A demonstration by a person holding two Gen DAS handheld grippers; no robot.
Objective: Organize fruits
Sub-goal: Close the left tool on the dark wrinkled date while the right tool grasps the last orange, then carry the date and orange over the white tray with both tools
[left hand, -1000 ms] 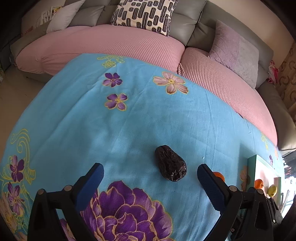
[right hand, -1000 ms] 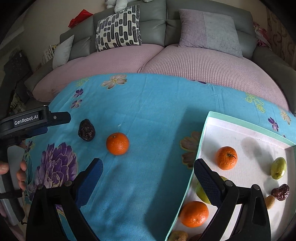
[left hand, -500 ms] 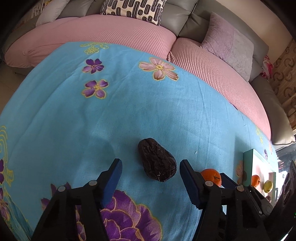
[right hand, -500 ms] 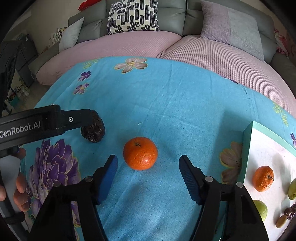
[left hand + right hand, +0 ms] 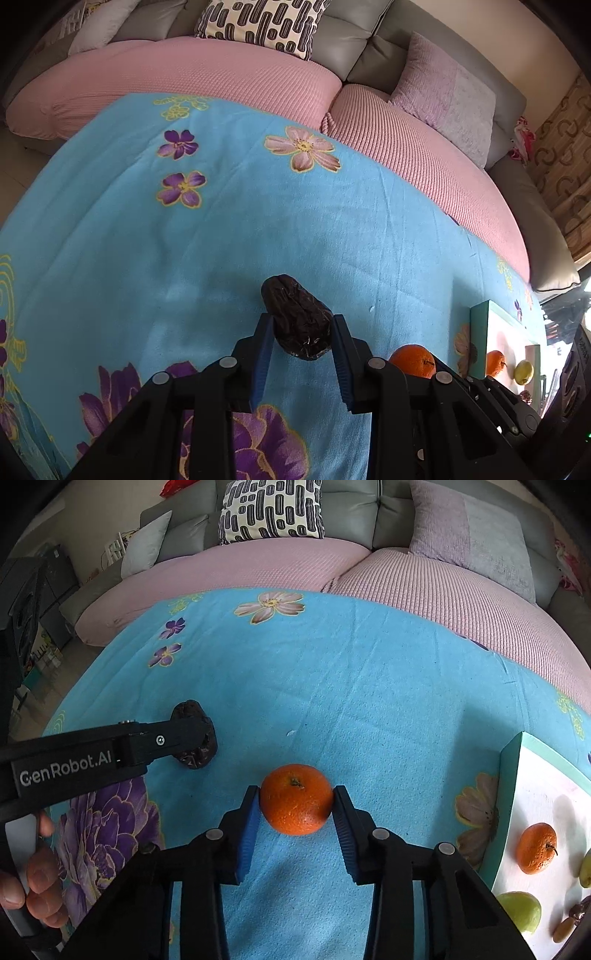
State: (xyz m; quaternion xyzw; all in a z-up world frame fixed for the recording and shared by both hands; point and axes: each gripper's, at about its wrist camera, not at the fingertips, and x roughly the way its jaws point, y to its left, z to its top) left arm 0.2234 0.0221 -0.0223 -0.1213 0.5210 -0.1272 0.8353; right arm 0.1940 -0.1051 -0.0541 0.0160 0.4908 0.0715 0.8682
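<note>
A dark wrinkled date (image 5: 297,319) lies on the blue flowered cloth (image 5: 221,236). My left gripper (image 5: 302,325) is shut on the date, its blue pads touching both sides. It also shows in the right wrist view (image 5: 192,744), partly hidden by the left gripper's finger. A tangerine (image 5: 296,798) sits on the cloth, and my right gripper (image 5: 296,794) is shut on it, pads against both sides. The tangerine also shows in the left wrist view (image 5: 413,361). A white tray with a green rim (image 5: 511,775) stands at the right.
The tray holds another tangerine (image 5: 536,847), a green fruit (image 5: 519,911) and small dark and tan fruits at the edge. A pink-covered sofa (image 5: 424,587) with cushions runs behind the table. The person's hand (image 5: 37,882) holds the left gripper.
Both grippers moved forward and closed: the left jaws came together on the date, the right jaws on the tangerine. Both were wide open a second ago.
</note>
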